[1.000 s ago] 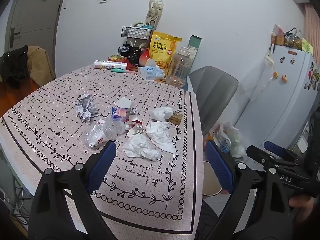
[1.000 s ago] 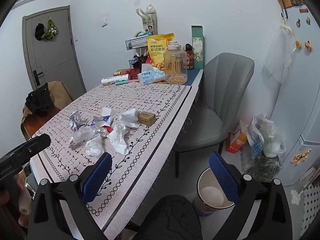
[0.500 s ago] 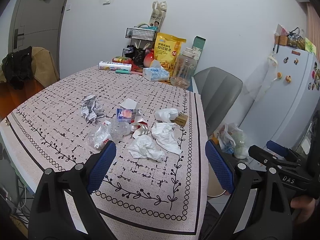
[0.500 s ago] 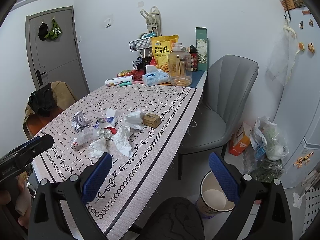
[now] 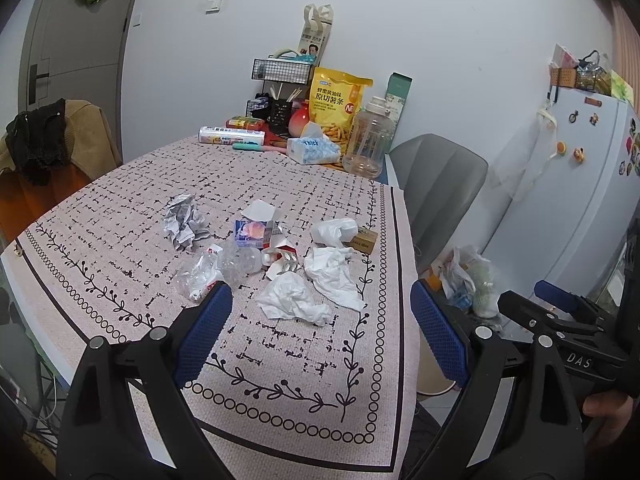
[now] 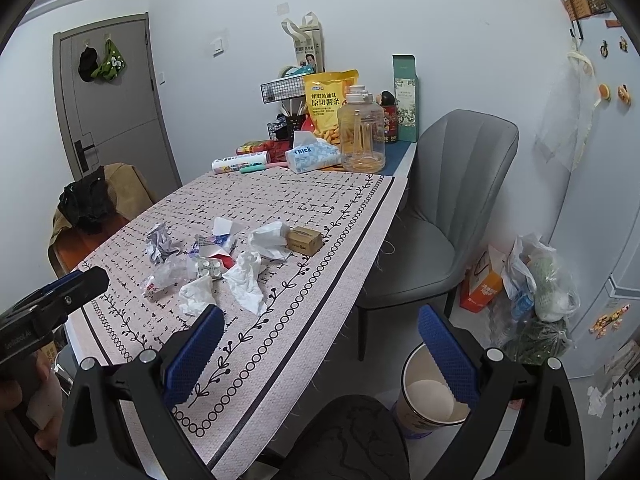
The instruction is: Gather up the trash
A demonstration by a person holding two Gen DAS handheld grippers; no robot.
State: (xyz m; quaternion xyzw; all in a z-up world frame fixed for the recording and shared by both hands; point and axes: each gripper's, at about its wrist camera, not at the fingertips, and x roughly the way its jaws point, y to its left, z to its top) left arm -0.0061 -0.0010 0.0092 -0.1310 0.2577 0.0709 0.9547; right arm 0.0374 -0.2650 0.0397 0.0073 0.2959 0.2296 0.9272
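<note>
Start of trash collection, seen from both wrist views. The left gripper (image 5: pixel 320 320) is held above the near end of the table (image 5: pixel 120 196), its fingers wide apart and nothing between them. The right gripper (image 6: pixel 320 340) is held off the table's long edge, fingers likewise wide apart and empty, with the bin (image 6: pixel 412 364) seen on the floor beneath it, beside the grey chair (image 6: pixel 460 184).

The trash is gathered in one loose cluster on the patterned cloth, well short of either gripper. Shown are a crumpled tissue (image 5: pixel 294 300) nearest the left gripper, a second tissue (image 5: pixel 334 276) just beside it, a third tissue (image 5: pixel 334 232) touching a small brown box (image 5: pixel 362 240), a ball of printed paper (image 5: pixel 182 222), a crushed clear bottle (image 5: pixel 216 270), and an opened carton (image 5: pixel 256 230) with foil and red scraps beside it.

No piece is held, and the part of the bin's inside that shows appears empty apart from its pale base; the task is therefore judged as not yet begun, with every piece left to be lifted and dropped. The goods at the far end, including a tissue pack (image 5: pixel 314 150) and a snack bag (image 5: pixel 336 104), are taken not to be trash.
</note>
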